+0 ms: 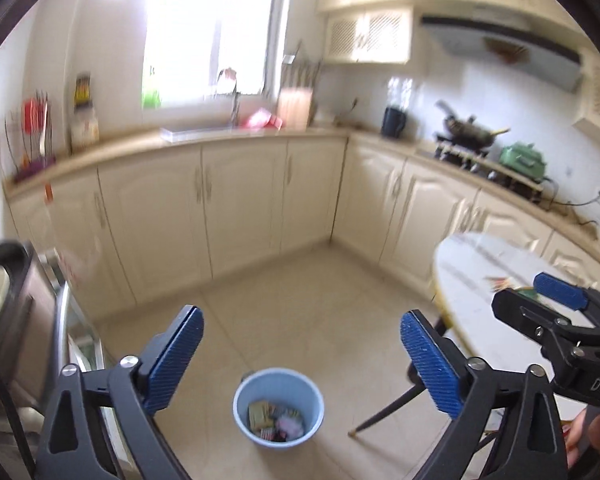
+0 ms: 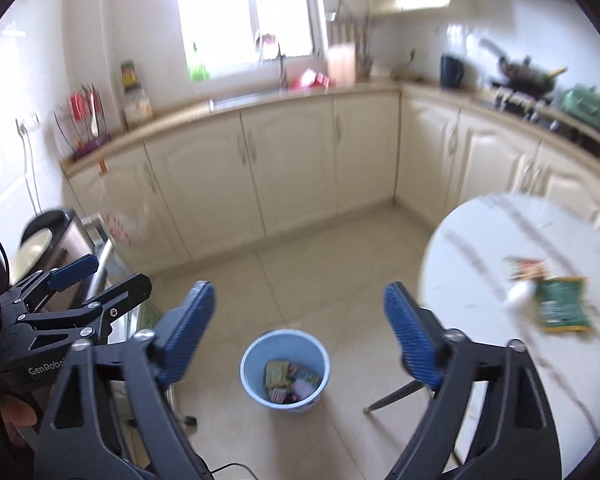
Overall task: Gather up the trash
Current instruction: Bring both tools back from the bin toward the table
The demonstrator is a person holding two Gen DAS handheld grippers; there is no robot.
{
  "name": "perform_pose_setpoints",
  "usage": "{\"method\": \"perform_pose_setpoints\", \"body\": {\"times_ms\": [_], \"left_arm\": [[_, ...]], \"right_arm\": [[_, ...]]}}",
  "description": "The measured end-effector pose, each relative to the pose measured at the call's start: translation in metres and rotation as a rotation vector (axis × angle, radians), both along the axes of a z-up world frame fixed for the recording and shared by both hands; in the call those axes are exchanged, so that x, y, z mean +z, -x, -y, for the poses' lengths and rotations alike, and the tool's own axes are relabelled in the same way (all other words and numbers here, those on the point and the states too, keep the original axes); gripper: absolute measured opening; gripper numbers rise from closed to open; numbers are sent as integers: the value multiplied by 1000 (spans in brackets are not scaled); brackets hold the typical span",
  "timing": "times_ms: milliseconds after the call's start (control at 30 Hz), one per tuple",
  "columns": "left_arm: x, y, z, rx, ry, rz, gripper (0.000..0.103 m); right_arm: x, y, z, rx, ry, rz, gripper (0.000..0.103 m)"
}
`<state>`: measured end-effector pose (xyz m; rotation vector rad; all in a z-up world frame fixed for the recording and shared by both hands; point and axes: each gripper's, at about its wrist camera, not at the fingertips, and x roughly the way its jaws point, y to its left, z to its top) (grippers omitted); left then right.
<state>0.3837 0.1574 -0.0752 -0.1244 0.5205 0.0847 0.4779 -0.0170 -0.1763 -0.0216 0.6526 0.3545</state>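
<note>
While both grippers are held above the floor, left gripper (image 1: 302, 354) fingers spread wide and empty, right gripper (image 2: 300, 330) fingers likewise spread, blue bin (image 2: 285, 370) with wrappers seen lower centre, green packet (image 2: 562, 308) left on round counter (image 2: 480, 248) at right.

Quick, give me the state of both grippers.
Left gripper: open, holding nothing.
Right gripper: open, holding nothing.

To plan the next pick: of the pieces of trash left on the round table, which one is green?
The green packet, lying closest to the table's near edge. The wrapper behind it is red and cream, and the crumpled piece beside it is white.
</note>
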Motion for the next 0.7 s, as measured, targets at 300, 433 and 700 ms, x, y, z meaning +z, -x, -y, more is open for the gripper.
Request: {"method": "perform_pose_setpoints", "body": {"times_ms": [300, 433, 700], "left_arm": [[17, 111, 88, -39, -54, 198, 102], [14, 167, 120, -54, -58, 268, 102], [10, 265, 129, -113, -58, 405, 102]], "right_arm": [[107, 119, 62, -119, 9, 188, 103], [138, 165, 86, -189, 24, 257, 103], [182, 226, 116, -269, 27, 380, 103]]}}
